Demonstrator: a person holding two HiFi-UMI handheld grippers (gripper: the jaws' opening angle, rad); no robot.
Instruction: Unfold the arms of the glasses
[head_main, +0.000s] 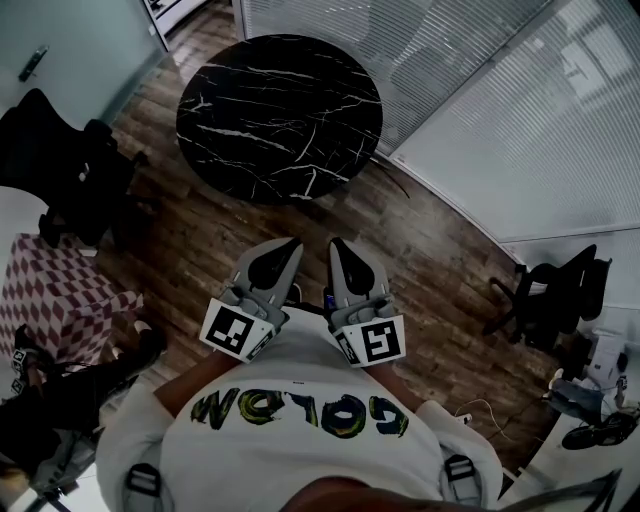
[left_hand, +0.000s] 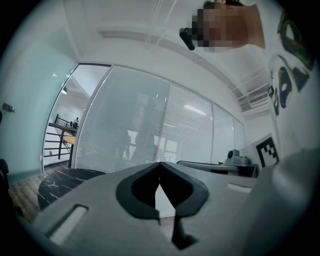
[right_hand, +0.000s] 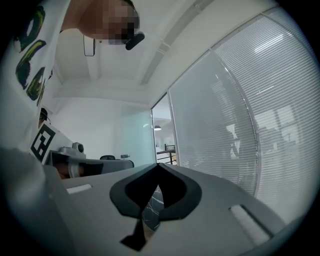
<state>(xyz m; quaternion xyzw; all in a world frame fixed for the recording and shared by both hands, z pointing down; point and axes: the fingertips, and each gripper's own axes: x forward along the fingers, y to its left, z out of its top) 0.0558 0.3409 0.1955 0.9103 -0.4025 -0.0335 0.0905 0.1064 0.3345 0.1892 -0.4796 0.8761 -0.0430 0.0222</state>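
We held the left gripper (head_main: 288, 246) and the right gripper (head_main: 338, 246) side by side in front of us, pointing level towards the table (head_main: 280, 115). Each gripper's jaws were together with nothing between them. No glasses showed in any view, and the dark table top looked bare, so we could not tell where they lay. We judged glasses light, thin, slippery at the lenses and weak at the hinges. One gripper should steady the frame at the bridge while the other eases an arm out near its tip.
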